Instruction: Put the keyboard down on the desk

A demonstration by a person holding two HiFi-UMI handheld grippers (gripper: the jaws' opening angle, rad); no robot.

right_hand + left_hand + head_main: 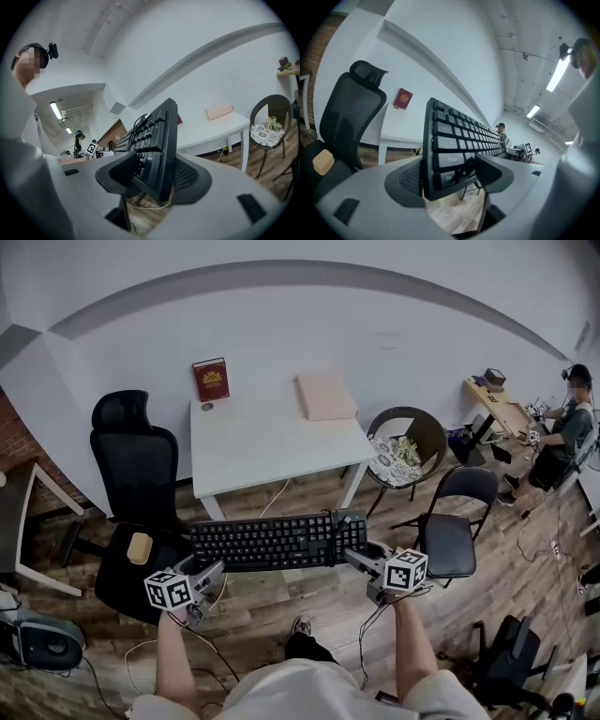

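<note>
A black keyboard (277,542) hangs level in the air over the wooden floor, in front of the white desk (262,442). My left gripper (208,570) is shut on its left end and my right gripper (356,557) is shut on its right end. In the left gripper view the keyboard (454,140) stands on edge between the two pads of the left gripper (450,176), keys facing right. Seen from the right gripper view, the keyboard (157,136) is clamped the same way in the right gripper (157,176), with its cable trailing behind.
On the desk lie a red book (211,379) at the back left and a beige flat box (325,395) at the back right. A black office chair (136,484) stands left of the desk; a wicker chair (405,446) and a folding chair (455,521) stand right. A person (562,427) sits far right.
</note>
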